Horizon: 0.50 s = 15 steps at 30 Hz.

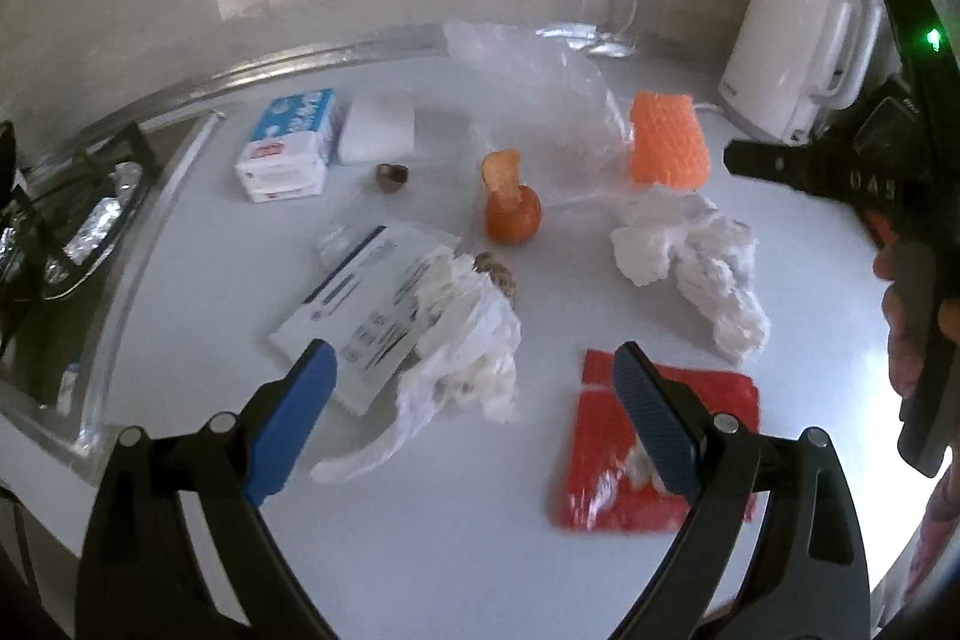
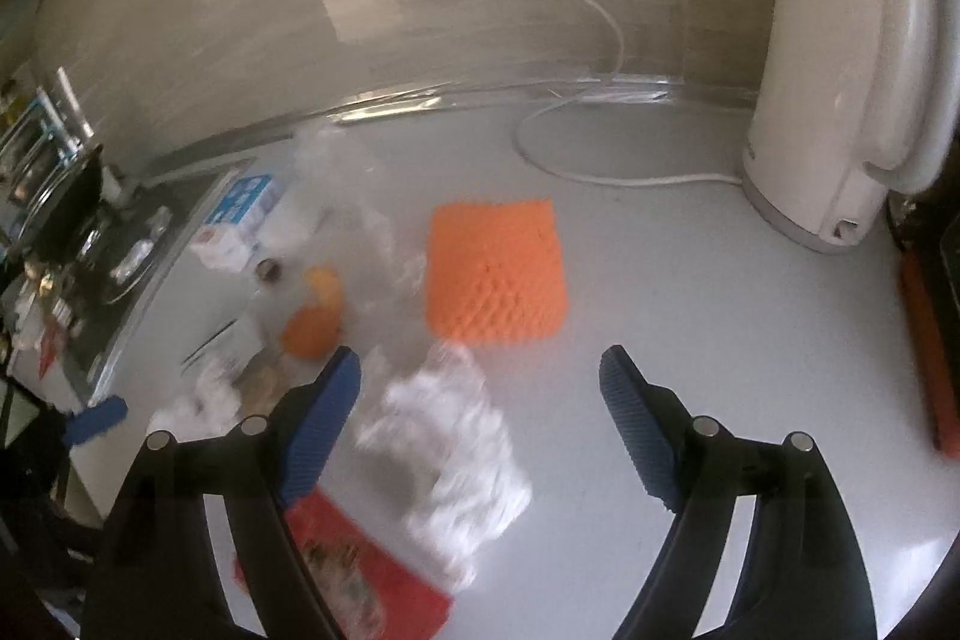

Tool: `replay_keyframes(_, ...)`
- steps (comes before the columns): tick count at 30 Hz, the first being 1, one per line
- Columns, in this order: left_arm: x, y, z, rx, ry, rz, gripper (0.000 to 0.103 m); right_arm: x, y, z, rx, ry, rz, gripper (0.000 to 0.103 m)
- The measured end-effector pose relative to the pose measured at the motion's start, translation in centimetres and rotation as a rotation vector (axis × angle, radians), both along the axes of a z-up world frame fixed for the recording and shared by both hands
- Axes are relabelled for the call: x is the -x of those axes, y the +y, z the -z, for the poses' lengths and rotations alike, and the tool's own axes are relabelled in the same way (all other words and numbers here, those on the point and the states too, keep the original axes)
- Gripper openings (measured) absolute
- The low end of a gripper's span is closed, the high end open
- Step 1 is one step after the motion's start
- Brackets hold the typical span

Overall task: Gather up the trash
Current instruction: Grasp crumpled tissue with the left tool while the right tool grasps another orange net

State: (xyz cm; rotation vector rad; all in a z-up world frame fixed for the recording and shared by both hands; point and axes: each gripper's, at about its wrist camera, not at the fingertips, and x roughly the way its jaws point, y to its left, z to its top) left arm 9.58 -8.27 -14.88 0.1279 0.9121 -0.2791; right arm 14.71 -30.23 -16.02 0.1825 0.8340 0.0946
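Both tongs stand apart w/ nothing between the pads: the left gripper (image 1: 474, 370) hangs over the near crumpled tissue (image 1: 462, 340) and the right gripper (image 2: 480, 370) over the other tissue wad (image 2: 450, 454). Trash is strewn across the white counter (image 1: 420, 550) — red wrapper (image 1: 654, 448) near the front, orange peel (image 1: 510, 208) mid-counter, orange foam net (image 1: 666, 142) and a clear plastic bag (image 1: 540, 100) toward the back, printed packet (image 1: 360, 304) and small carton (image 1: 288, 142) to the left. Step in hand looks like the approach, so best to settle on one piece, come down w/ the pads straddling its narrow width and close slowly, since tissue squashes. The far wad's long axis runs diagonally, back-left to front-right; the right view is blurred, so probably.
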Motion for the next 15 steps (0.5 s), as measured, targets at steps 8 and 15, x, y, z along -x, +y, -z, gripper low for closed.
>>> replay_keyframes(8,-2.8,-0.5,2.0,-0.003,0.069,-0.035,0.062,-5.3,-0.6,2.8,0.03,0.036,0.008,0.082)
replay_keyframes(15,-3.4,-1.0,3.5,-0.026,0.111,-0.032,0.024,-7.3,-1.1,4.4,0.016,0.104,0.011,0.039)
